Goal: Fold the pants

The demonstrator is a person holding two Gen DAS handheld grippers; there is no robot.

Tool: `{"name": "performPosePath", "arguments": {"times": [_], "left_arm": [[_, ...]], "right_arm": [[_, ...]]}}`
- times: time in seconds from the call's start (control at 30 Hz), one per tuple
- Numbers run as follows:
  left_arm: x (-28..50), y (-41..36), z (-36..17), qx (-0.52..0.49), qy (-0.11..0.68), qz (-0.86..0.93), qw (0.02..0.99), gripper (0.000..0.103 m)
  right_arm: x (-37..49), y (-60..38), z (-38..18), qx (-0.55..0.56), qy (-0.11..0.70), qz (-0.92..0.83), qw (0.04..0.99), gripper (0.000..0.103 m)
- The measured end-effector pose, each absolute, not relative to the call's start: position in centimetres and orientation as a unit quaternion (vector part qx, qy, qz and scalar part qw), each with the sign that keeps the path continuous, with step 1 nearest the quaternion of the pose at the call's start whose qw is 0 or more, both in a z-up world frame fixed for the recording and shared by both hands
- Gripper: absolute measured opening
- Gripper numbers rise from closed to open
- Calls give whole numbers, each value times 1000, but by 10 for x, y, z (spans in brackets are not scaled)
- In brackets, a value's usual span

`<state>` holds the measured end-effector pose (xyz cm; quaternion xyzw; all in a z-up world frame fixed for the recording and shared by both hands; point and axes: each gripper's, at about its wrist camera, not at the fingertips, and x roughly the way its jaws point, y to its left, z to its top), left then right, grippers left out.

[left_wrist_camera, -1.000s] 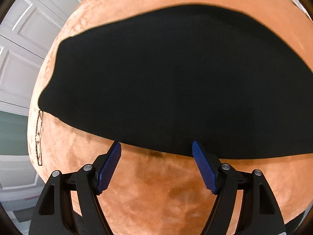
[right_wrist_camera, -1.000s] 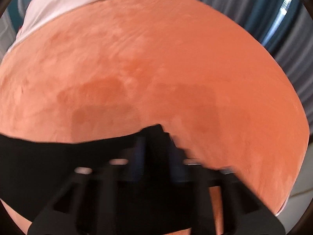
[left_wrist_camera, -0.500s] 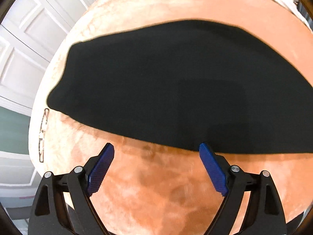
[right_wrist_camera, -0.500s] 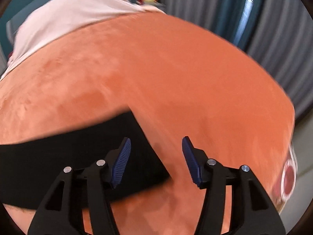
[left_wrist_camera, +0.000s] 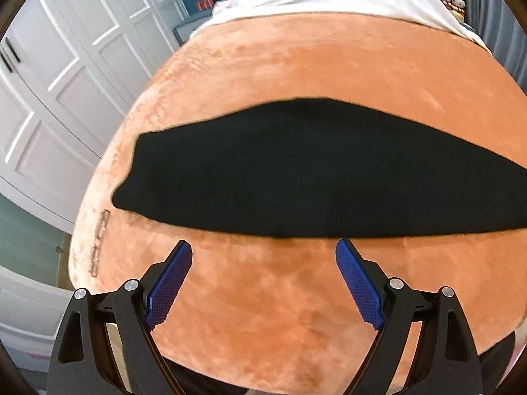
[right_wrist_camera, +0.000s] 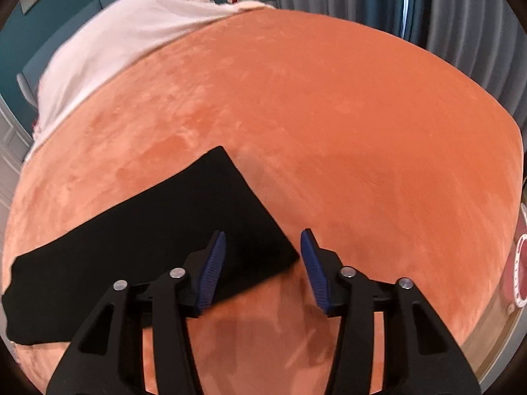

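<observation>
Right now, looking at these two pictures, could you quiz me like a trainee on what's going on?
1. True or false: the right tongs are clamped on the black pants.
2. What do the pants lie on? A) orange blanket B) white sheet C) bare floor
3. Fill in: the left tongs are ____, holding nothing.

Key: 1 false, both tongs are open and empty. 2 A, the orange blanket. 3 open.

Orange plush blanket, white sheet beyond, white wardrobe doors, grey curtains.
</observation>
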<state>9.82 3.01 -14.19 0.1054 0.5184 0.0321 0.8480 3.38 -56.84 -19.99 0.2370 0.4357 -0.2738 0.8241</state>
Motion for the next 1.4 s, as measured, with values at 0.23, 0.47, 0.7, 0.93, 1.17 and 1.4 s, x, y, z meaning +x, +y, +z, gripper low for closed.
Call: {"name": "performPosePath", "arguments": {"times": [0.23,0.47,0.7,0.93,1.17,1.4], "left_arm": [[103,25,-162,120,537,47,834,87],[133,84,-180,46,566,91,818,87],[195,172,-218,111,551,156,812,87],[219,218,-237,112,549,176,810,96],[166,182,-173,73,491,139,857,96],[103,83,-150,51,500,59,863,96]], "right_arm": [[37,-564,-215,194,463,-280,818,19],[1,-522,-158,210,399,-273,850,38],[-25,-442,-153,212,417,-241,850,41],[-16,-422,-167,281,430,-243,823,44],[-24,-501,-176,342,397,-297,798,61],[-13,-570,-213,415,392,-282,771,61]]}}
